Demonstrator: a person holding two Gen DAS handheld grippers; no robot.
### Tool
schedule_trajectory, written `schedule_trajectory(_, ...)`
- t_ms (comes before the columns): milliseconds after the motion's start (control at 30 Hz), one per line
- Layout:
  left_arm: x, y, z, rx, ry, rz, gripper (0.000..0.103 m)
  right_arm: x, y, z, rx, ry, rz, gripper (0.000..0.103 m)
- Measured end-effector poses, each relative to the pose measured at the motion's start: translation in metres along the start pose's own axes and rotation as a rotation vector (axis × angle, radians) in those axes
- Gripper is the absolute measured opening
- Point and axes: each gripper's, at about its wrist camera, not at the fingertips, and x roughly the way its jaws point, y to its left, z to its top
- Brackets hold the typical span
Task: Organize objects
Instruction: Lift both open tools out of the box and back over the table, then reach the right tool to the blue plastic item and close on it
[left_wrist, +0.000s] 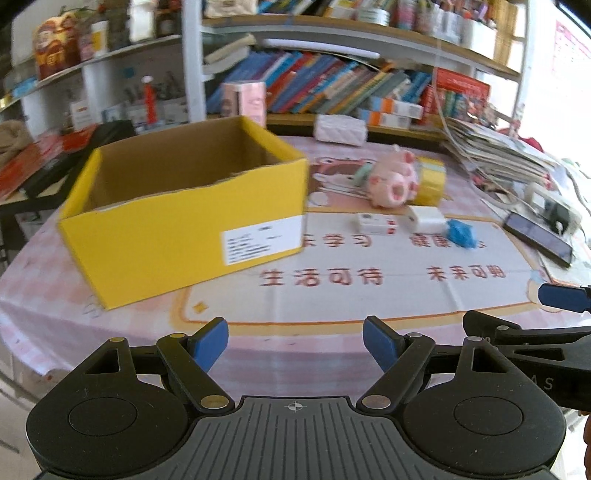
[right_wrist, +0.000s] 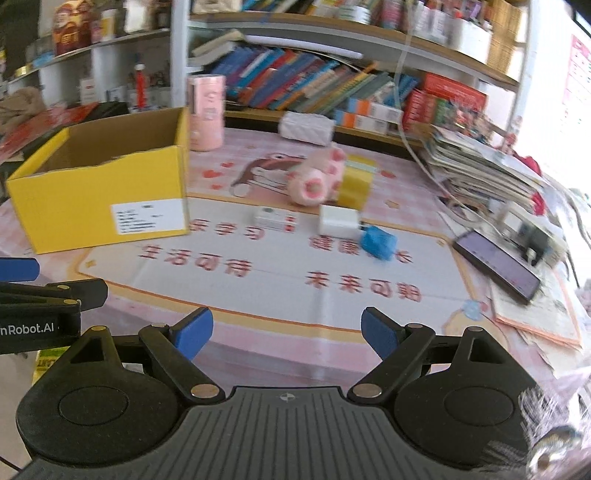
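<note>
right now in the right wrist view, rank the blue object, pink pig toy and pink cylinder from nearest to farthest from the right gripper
From the open right gripper:
1. Blue object, ahead and slightly right on the mat.
2. Pink pig toy, behind it, mid-table.
3. Pink cylinder, far back left, beside the yellow box.

Label txt on yellow box (left_wrist: 177, 229) too blurred to read. Box floor hidden behind its front wall. My right tongs (left_wrist: 561, 299) cut off by the edge. Books (right_wrist: 295, 81) smeared.

Left gripper (left_wrist: 295, 345) jaws apart, empty, above pink printed tablecloth (left_wrist: 332, 295). Open yellow cardboard box (left_wrist: 177, 229) ahead-left; pink plush pig (left_wrist: 393, 179), white charger block (left_wrist: 426, 218), blue crumpled object (left_wrist: 460, 232) ahead-right.
</note>
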Motion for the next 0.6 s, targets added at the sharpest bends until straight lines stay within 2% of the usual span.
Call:
schedule_trajectory(200, 0.018, -0.023, 0.014, 0.044, 0.011, -0.038, 0.086, 0.013, -0.026, 0.004, 0.046, 0.031, -0.046, 0.088)
schedule_trajectory(600, 0.058, -0.046, 0.045, 0.040, 0.028, -0.041, 0.087, 0.054, -0.064, 0.029, 0.059, 0.065, -0.060, 0.089)
